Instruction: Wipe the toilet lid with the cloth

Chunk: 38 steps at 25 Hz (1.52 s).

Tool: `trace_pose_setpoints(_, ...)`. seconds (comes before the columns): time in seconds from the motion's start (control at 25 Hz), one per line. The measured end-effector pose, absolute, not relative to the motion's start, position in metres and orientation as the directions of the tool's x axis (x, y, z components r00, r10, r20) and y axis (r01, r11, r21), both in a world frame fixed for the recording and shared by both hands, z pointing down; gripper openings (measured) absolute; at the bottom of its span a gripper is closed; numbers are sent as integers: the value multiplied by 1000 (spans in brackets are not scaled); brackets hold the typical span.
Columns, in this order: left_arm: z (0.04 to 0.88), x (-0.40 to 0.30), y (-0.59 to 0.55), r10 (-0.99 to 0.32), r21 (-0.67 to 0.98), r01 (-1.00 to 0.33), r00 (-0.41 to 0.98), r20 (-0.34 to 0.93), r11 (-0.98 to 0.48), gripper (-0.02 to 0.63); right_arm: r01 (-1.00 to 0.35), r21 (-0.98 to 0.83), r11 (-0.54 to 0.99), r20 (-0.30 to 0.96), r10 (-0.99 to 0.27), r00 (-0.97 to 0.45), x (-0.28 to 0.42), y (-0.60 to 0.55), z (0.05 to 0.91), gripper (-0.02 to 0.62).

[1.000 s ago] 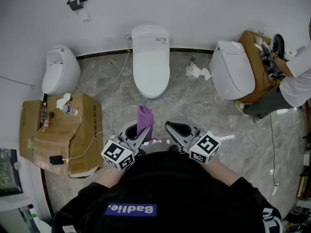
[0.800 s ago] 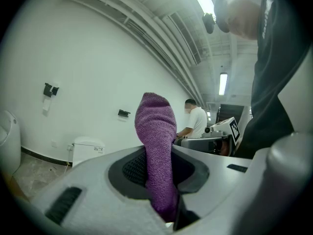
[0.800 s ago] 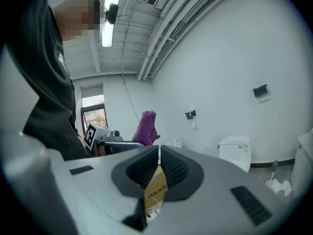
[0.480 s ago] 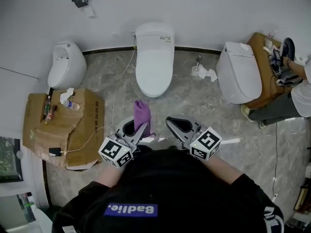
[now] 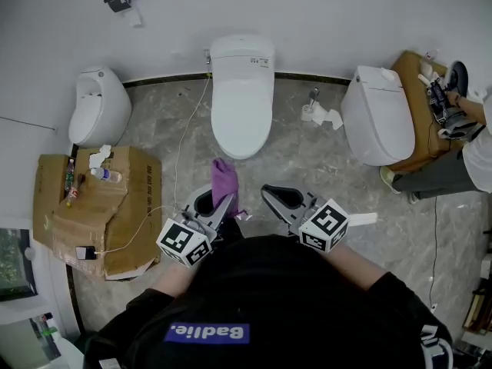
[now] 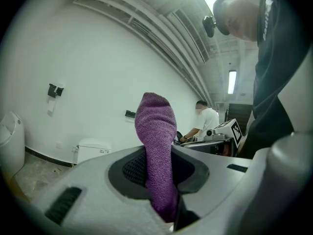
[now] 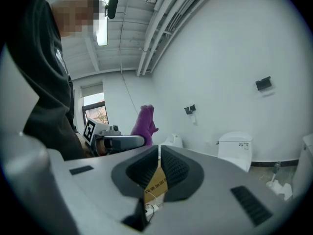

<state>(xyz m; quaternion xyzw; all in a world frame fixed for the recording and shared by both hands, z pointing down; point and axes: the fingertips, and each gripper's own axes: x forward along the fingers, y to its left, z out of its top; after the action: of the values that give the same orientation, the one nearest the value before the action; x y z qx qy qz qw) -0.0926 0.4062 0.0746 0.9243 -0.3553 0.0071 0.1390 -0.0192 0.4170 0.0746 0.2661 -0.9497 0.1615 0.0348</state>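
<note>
A white toilet with its lid (image 5: 241,110) down stands against the back wall, straight ahead of me; it also shows small in the left gripper view as the toilet (image 6: 92,150) and in the right gripper view as the toilet (image 7: 236,148). My left gripper (image 5: 219,204) is shut on a purple cloth (image 5: 224,183), which sticks up between its pads (image 6: 155,151). My right gripper (image 5: 270,198) is shut with nothing between its pads (image 7: 159,173). Both grippers are held close in front of my body, short of the toilet's front rim.
A urinal (image 5: 97,106) hangs at the left. A flattened cardboard box (image 5: 92,210) with bottles and a phone on a cable lies left of me. A second toilet (image 5: 370,114) stands at the right, next to a seated person (image 5: 453,152). Tissue (image 5: 319,115) lies on the marble floor.
Both grippers and the cloth have shifted slightly toward the toilet. The grips are unchanged.
</note>
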Motion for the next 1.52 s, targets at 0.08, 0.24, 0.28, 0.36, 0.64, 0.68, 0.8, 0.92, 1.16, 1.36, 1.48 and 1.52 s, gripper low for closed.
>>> trace_pose_setpoints(0.08,78,-104,384,-647,258,-649,755,105,-716,87,-530,-281,800,167,-503,-848,-30,397,77,34)
trace_pose_setpoints(0.24,82,-134,329,-630,254,-631,770,96,-733,87,-565,-277,777,195,-530,-825,-57,348,79,34)
trace_pose_setpoints(0.28,82,-141,313,-626,247,-627,774,94,-739,87,-574,-280,769,201,-538,-819,-64,335,79,34)
trace_pose_setpoints(0.36,83,-156,281,-614,244,-615,784,89,-750,87,-596,-292,748,214,-556,-803,-79,308,81,34)
trace_pose_setpoints(0.64,91,-205,200,-563,276,-566,821,99,-777,87,-671,-306,676,254,-621,-741,-124,235,84,34)
trace_pose_setpoints(0.68,95,-208,191,-559,280,-564,822,103,-777,87,-677,-306,670,258,-626,-736,-126,228,86,34)
trace_pose_setpoints(0.8,102,-210,170,-561,301,-565,821,111,-768,87,-687,-309,658,273,-631,-727,-124,211,91,34)
trace_pose_setpoints(0.92,108,-200,154,-564,316,-570,817,121,-758,87,-689,-320,650,279,-631,-724,-114,192,97,34)
trace_pose_setpoints(1.16,118,-166,116,-602,315,-622,780,169,-717,87,-659,-373,654,270,-603,-751,-84,146,115,34)
trace_pose_setpoints(1.36,129,-146,77,-670,319,-696,714,204,-644,87,-589,-396,705,231,-544,-806,-63,105,125,34)
trace_pose_setpoints(1.48,149,-137,56,-705,321,-732,675,220,-601,87,-562,-384,732,227,-515,-826,-55,87,145,34)
trace_pose_setpoints(1.52,156,-136,50,-714,323,-743,663,226,-587,87,-559,-384,735,228,-511,-829,-54,82,152,34)
